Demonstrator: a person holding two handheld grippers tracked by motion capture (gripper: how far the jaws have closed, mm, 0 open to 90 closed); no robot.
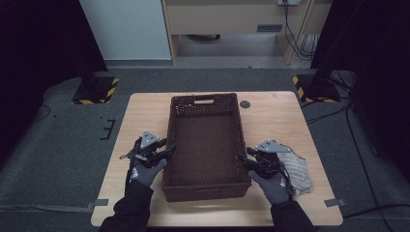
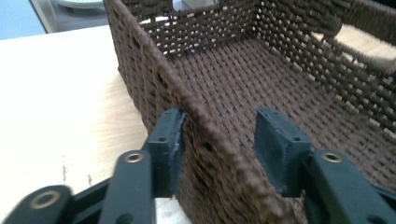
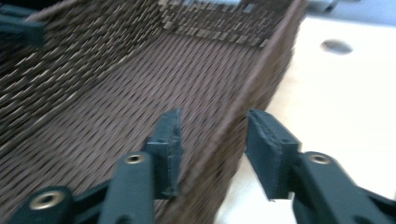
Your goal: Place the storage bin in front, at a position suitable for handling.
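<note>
L tool (image 2: 219, 140) open astride basket (image 2: 224, 74) L wall | R tool (image 3: 212, 144) same, R wall

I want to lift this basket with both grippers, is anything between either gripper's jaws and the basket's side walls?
Nothing visible. The left gripper and right gripper each straddle a side wall of the basket, jaws open.

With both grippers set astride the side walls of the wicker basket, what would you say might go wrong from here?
1. The left gripper has its jaws open astride the wicker basket wall; one jaw touches it, the other stands off, so closing could bend the wall or shove the basket sideways.
2. The right gripper is likewise open, so a lift now would likely slip.
3. The grey cloth lies beside the right hand and could snag.
</note>
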